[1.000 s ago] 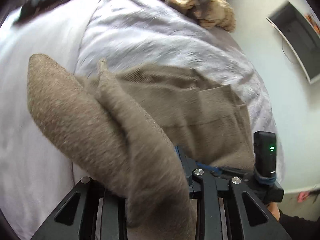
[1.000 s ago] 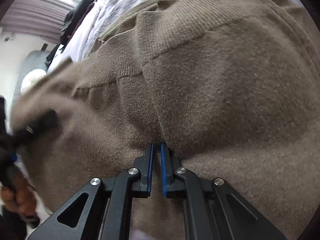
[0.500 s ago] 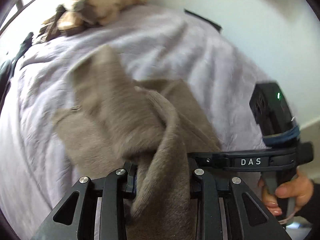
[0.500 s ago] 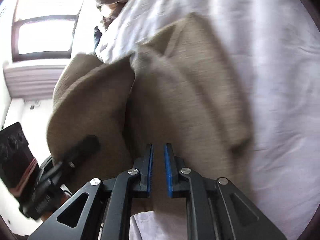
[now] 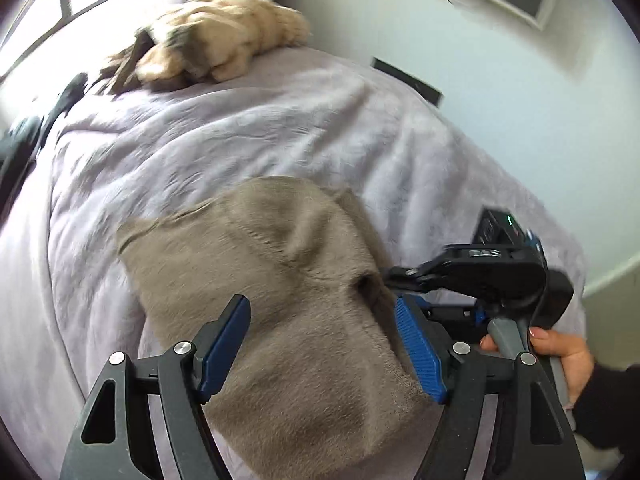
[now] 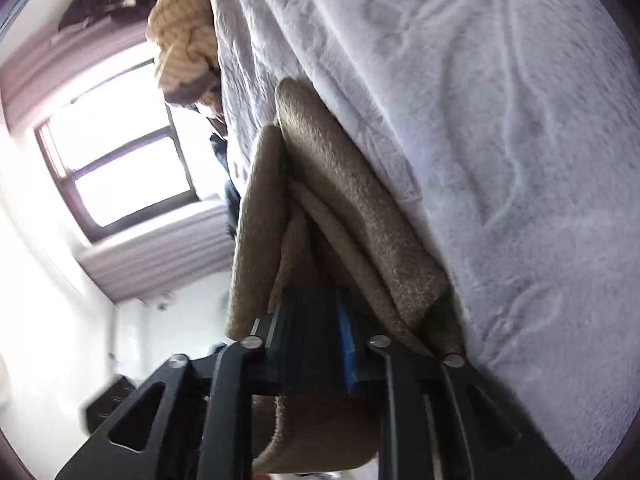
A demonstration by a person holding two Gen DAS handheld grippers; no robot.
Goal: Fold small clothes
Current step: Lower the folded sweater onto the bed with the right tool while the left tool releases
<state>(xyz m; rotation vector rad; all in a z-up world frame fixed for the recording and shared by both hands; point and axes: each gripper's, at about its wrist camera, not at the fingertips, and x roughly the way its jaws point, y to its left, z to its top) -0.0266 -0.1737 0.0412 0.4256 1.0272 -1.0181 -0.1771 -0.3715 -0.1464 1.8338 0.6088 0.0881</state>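
Bed cover (image 5: 248, 128), pale lilac, wrinkled, fills the ground ahead of both grippers; in the right wrist view it runs along the gripper's right side (image 6: 500, 160).

Brown knit garment (image 5: 280, 300) lies folded on the cover directly under and ahead of the left gripper, several layers thick. From the right wrist view the same garment (image 6: 348, 208) shows edge-on, its stacked folds fanning out ahead of the fingers, lying against the cover.

Tan fluffy pile (image 5: 224, 40) (more clothing, kind unclear) sits well beyond the left gripper, at the far end of the bed; in the right wrist view it lies far ahead, above left (image 6: 182, 40). Window (image 6: 120, 176) bright, left of the right gripper.

Left gripper (image 5: 322, 344): jaws spread wide and opening, blue pads standing clear on either side of the garment, neither pressing it.

Right gripper (image 6: 316, 320): seen to the right of the left gripper (image 5: 404, 280), its tips at the garment's edge; jaws opening, folds of fabric between the fingers, whether the pads are pressing cannot be told.

Hand (image 5: 560, 356) grips its handle, dark sleeve behind.
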